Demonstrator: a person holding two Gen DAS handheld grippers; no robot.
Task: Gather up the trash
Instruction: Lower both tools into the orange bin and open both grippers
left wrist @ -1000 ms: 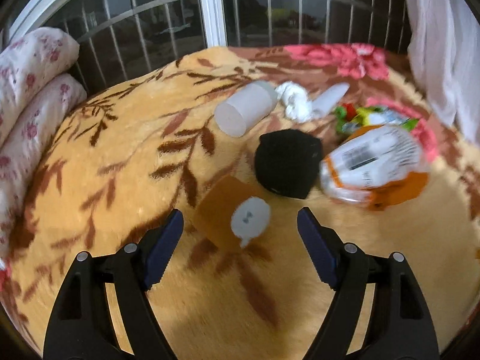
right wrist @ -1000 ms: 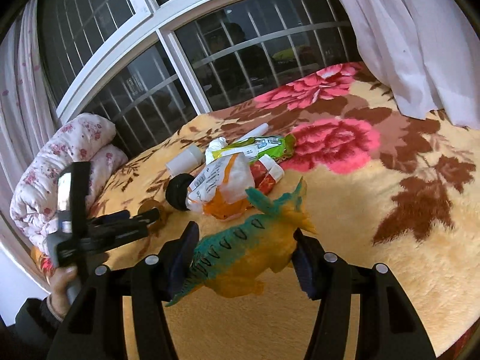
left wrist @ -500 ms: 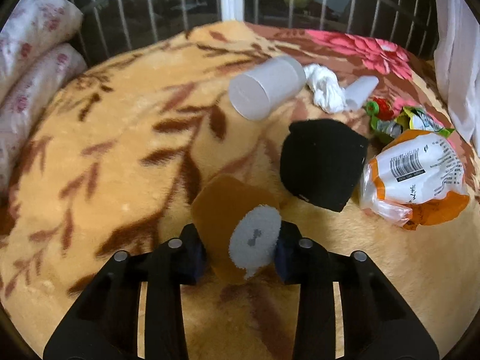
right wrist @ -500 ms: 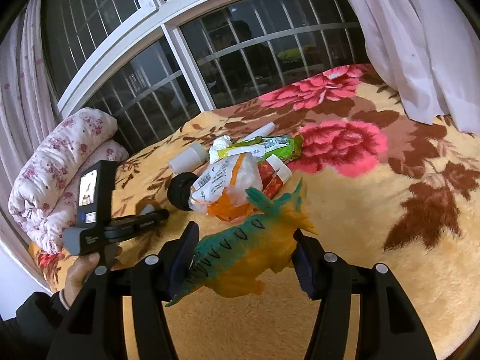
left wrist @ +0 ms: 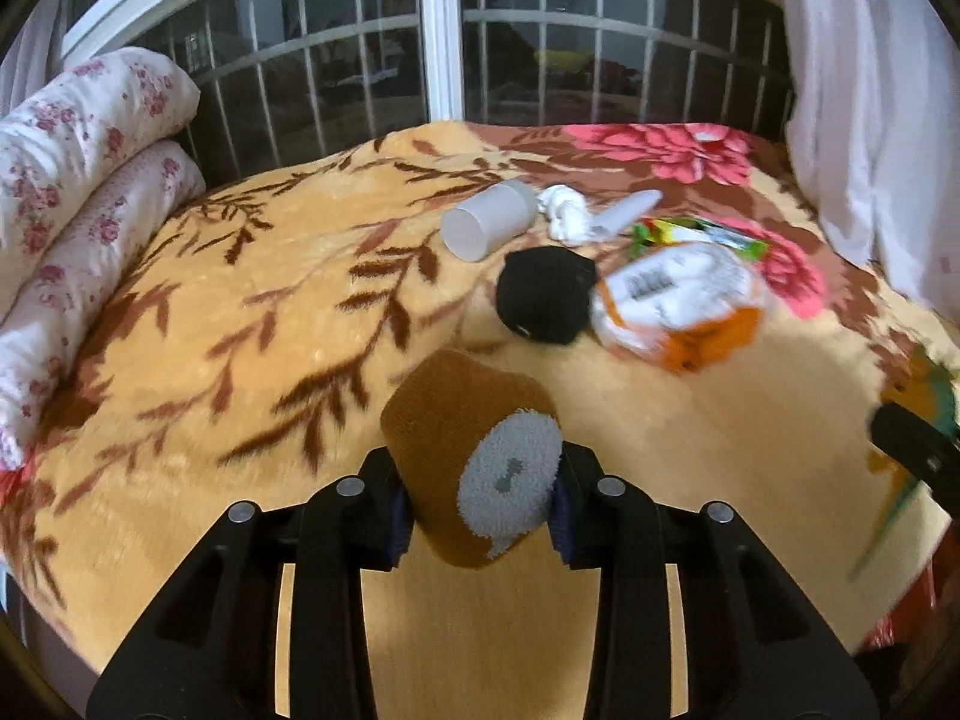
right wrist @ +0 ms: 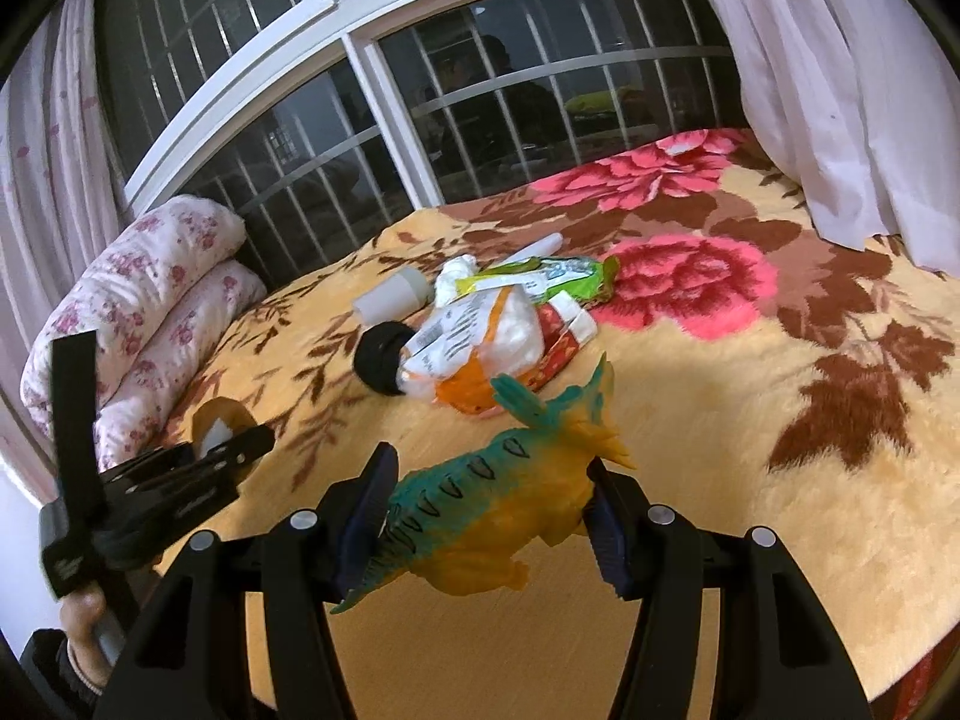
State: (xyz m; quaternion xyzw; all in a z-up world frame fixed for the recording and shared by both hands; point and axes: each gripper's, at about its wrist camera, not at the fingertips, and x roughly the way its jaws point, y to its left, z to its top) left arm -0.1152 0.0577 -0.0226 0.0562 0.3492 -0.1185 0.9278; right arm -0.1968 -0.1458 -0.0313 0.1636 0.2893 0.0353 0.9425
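My left gripper (left wrist: pixel 477 501) is shut on a brown rolled sock with a grey end (left wrist: pixel 474 459) and holds it above the blanket; it also shows in the right wrist view (right wrist: pixel 219 426). My right gripper (right wrist: pixel 489 516) is shut on a green and orange toy dinosaur (right wrist: pixel 510 492), held above the bed. A pile lies on the blanket: a white cup (left wrist: pixel 489 222), a white crumpled tissue (left wrist: pixel 564 216), a black rolled sock (left wrist: pixel 546 294), a white and orange plastic bag (left wrist: pixel 678 300) and a green wrapper (left wrist: pixel 702 234).
The bed has a yellow floral blanket (left wrist: pixel 240 324). A rolled floral quilt (left wrist: pixel 72 180) lies at the left edge. A barred window (left wrist: pixel 444 42) is behind the bed, and a white curtain (left wrist: pixel 870 108) hangs at the right. A red packet (right wrist: pixel 558 348) lies in the pile.
My left gripper closed on the brown sock, lifted it off the blanket and drew back from the pile. My right gripper still holds the dinosaur in about the same place.
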